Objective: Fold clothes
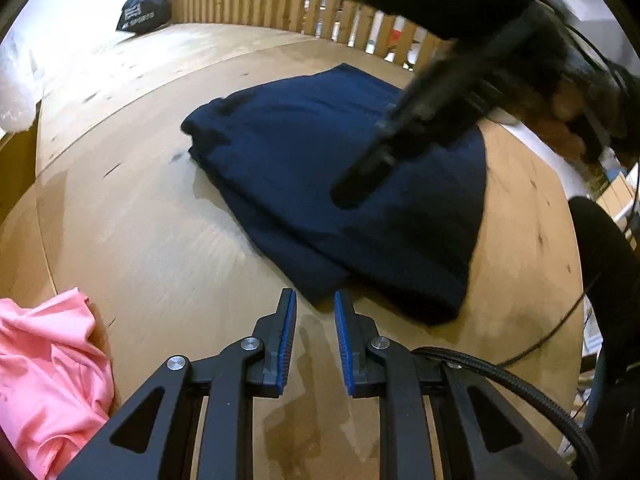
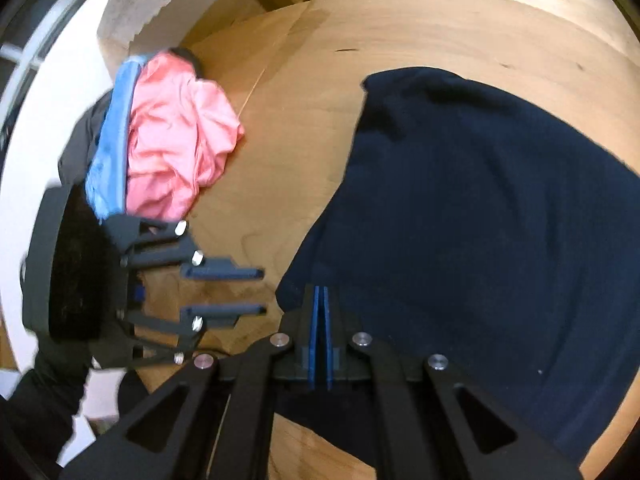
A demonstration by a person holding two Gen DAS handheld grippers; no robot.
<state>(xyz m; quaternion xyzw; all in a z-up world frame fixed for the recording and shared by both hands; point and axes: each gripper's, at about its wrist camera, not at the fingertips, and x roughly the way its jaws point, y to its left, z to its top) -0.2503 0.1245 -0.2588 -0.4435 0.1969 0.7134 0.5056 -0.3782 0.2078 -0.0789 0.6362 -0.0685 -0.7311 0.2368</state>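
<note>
Left gripper fingers parted, empty | right gripper fingers pressed together over navy garment

One spot of print in play: the dark drawstring bag at the far edge of the surface carries white lettering and a blocky white logo, too blurred to read. No other legible text, number or label in either view.
</note>
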